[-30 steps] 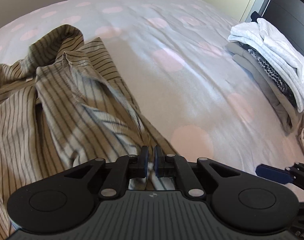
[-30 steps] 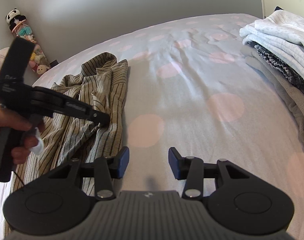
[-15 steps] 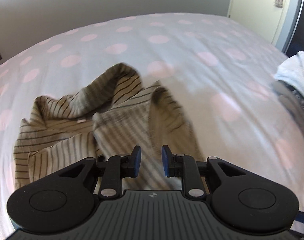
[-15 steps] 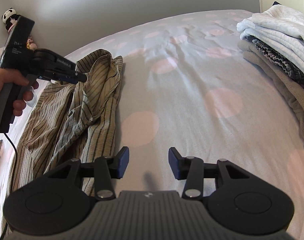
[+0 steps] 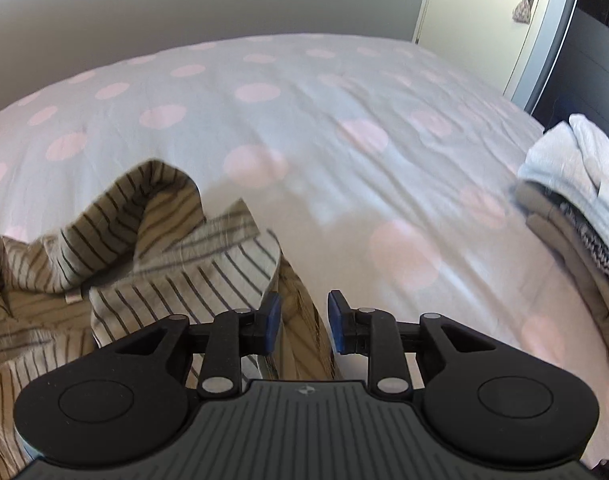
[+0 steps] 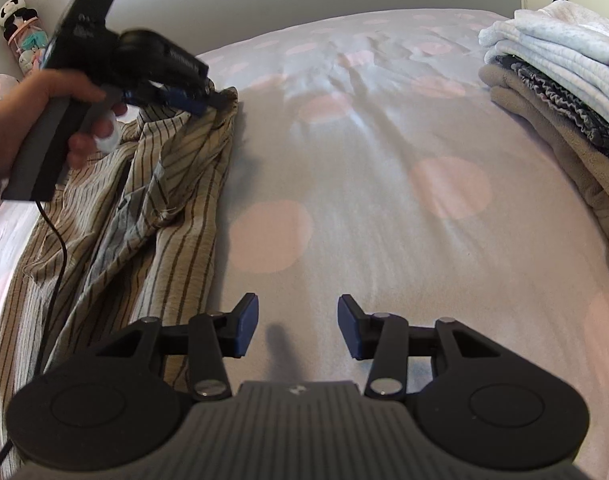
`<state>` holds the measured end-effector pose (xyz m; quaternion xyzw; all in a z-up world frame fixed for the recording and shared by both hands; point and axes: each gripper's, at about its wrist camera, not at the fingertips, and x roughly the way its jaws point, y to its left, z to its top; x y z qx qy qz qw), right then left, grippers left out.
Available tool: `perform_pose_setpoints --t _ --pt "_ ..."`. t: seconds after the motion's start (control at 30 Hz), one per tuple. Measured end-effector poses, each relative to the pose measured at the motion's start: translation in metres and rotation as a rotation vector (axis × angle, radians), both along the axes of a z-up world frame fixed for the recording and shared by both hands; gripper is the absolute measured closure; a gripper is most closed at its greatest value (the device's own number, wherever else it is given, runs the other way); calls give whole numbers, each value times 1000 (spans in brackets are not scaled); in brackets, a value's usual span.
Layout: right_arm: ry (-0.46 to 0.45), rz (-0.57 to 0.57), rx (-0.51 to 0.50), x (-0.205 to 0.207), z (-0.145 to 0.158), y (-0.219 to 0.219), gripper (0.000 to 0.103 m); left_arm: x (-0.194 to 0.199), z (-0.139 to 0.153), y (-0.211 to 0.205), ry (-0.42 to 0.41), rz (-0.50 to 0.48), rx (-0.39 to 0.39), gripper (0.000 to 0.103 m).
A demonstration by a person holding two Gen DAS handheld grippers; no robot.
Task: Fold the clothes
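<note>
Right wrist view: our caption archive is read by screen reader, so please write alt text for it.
An open right gripper hovers over a bare patch of the pink-dotted bedsheet. To its left a hand holds the left gripper above a rumpled striped shirt; folded clothes are stacked at right.

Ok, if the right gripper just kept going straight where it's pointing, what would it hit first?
Most likely the bare polka-dot bedspread: the open right gripper has nothing between or ahead; the striped shirt lies off to its left.
</note>
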<state>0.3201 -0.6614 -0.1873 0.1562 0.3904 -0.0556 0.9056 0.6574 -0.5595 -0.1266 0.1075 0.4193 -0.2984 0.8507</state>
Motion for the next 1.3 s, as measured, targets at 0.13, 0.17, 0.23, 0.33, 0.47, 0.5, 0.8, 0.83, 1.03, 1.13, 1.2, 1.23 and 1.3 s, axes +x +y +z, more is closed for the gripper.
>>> perform_pose_setpoints --t 0.13,0.17,0.23,0.33,0.47,0.5,0.8,0.83,1.03,1.13,1.2,1.23,1.3 --pt "1 0 3 3 -1 0 55 11 9 24 -60 64 66 70" --pt "0 0 3 3 0 -1 55 14 10 34 -63 94 76 70" --pt "-3 1 1 2 1 1 55 19 8 55 -58 155 72 67" --pt "-5 6 -5 2 2 4 55 26 0 76 -41 213 68 64" --pt "-5 18 -17 3 3 9 55 36 -13 81 -15 223 59 64" --pt "-4 21 -21 3 3 10 55 40 -16 81 -11 232 65 64" --pt "18 2 -21 10 -7 5 55 50 -13 82 -40 168 28 103" --pt "19 1 -22 11 -8 5 55 52 -9 83 -55 169 39 103" --pt "18 8 -29 12 -7 9 55 69 -6 90 -88 229 105 103" --pt "21 9 -34 13 -8 9 55 67 -14 89 -83 232 129 101" --pt "21 12 -36 13 -8 9 55 61 -15 92 -88 256 128 84" --pt "21 13 -37 13 -8 9 55 57 -14 94 -84 263 131 81" --pt "19 11 -33 13 -8 9 55 44 -9 98 -81 257 129 76"
